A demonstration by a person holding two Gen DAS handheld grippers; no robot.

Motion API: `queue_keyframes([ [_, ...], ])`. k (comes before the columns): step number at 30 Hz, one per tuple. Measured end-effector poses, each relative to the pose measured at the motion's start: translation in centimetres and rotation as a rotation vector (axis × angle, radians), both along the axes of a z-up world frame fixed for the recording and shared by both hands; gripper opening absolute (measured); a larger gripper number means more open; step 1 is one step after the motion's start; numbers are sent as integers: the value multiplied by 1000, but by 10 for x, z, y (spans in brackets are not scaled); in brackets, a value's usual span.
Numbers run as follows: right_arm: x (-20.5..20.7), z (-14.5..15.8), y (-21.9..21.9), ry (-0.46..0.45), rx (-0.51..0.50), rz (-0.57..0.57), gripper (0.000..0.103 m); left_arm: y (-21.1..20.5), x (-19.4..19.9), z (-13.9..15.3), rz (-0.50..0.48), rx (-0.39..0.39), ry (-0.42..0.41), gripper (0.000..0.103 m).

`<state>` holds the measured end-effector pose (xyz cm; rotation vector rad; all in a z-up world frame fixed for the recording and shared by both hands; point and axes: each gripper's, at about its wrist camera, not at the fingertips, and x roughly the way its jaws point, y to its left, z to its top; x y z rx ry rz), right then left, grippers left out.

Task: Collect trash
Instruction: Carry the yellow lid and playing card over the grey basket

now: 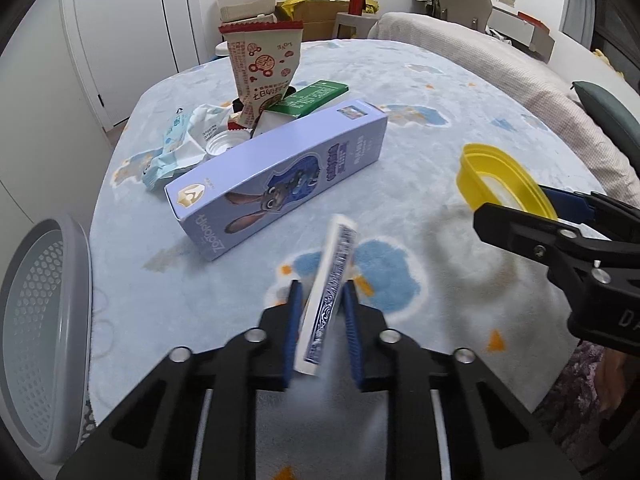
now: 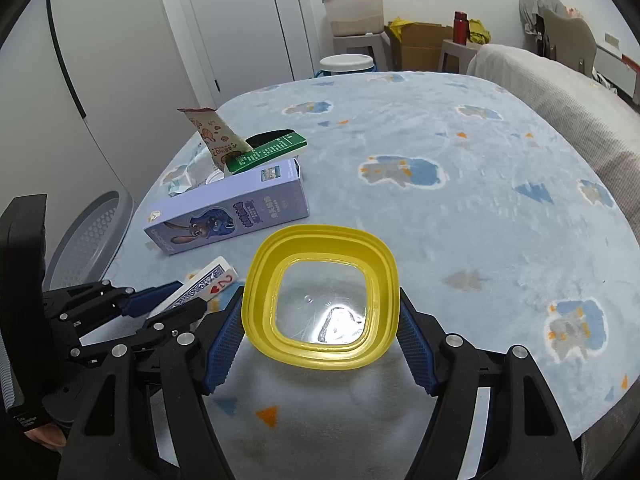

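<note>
Left gripper point(image 1: 320, 300) clenched on playing-card deck point(image 1: 326, 300); right gripper point(image 2: 320, 332) grasped yellow lid point(image 2: 320, 300); purple carton point(image 1: 280, 176) ahead of left gripper.

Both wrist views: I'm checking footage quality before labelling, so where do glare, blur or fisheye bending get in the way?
Right wrist view: bright glare on the clear middle of the yellow lid held by the right gripper; the table edge bows. Left wrist view: the card deck in the left gripper blurs at its near end; the grey basket and door curve.
</note>
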<state>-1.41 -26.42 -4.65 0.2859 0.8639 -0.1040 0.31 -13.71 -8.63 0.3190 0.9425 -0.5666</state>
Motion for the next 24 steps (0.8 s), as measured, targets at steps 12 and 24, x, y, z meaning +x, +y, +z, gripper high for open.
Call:
queue_keyframes([
  [12,7,9,25,-11,-16,47,69,47,4,30,142,-56,-56,16],
  [24,40,47,96,-77,20,217,69,148,17,82,381,-107,-177,16],
])
